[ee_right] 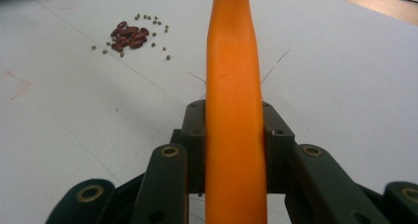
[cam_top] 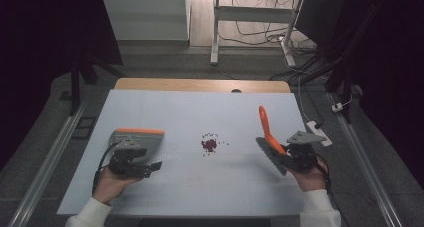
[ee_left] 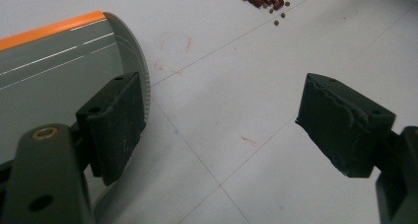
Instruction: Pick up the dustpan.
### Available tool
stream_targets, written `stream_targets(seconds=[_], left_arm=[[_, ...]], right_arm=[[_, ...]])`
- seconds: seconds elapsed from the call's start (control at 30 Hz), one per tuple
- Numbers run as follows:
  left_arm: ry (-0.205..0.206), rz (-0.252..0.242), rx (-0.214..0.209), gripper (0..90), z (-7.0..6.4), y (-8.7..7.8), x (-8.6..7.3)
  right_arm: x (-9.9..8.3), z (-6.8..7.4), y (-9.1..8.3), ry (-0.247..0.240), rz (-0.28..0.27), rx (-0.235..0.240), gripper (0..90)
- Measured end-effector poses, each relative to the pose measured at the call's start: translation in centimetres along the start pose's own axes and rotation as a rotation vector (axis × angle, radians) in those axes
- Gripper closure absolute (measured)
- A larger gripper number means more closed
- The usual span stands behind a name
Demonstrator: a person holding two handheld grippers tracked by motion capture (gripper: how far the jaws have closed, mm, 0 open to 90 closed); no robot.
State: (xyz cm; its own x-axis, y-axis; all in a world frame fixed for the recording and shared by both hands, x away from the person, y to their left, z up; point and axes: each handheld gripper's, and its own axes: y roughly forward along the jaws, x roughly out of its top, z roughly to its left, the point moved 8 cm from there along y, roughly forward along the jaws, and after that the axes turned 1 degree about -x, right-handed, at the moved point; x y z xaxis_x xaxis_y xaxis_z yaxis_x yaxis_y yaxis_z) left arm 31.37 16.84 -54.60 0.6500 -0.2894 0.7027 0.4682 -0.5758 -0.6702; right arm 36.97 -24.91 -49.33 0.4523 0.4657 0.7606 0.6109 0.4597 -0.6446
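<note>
High view: right gripper [cam_top: 292, 154] clenched on brush handle [cam_top: 264, 121]; left gripper [cam_top: 145, 159] released beside dustpan [cam_top: 137, 138]. Risk: unheld dustpan slides, beans [cam_top: 209, 144] at 12 o'clock scatter.

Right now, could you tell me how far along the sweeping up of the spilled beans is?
Early stage. Done: the right gripper has its jaws shut on the brush handle. In hand: the left gripper, jaws open, sits beside the dustpan without gripping it. Left: the beans lie unswept mid-table, none in the dustpan.
</note>
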Motion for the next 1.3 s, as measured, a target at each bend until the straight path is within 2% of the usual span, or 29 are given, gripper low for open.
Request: stream_targets(seconds=[0.17, 0.6, 1.3], left_arm=[[0.0, 0.004, -0.003, 18.4, -0.05, 0.01, -0.02], [0.003, 0.007, -0.011, 18.4, -0.25, 0.07, 0.04], [0.026, 0.012, -0.027, 19.2, -0.92, 0.06, 0.51]], right_arm=[[-0.15, 0.12, 0.23, -0.006, 0.013, -0.003, 69.9], [0.1, 0.16, 0.05, -0.006, -0.002, -0.006, 69.9], [0.21, 0.31, 0.19, -0.017, 0.005, -0.012, 69.9]])
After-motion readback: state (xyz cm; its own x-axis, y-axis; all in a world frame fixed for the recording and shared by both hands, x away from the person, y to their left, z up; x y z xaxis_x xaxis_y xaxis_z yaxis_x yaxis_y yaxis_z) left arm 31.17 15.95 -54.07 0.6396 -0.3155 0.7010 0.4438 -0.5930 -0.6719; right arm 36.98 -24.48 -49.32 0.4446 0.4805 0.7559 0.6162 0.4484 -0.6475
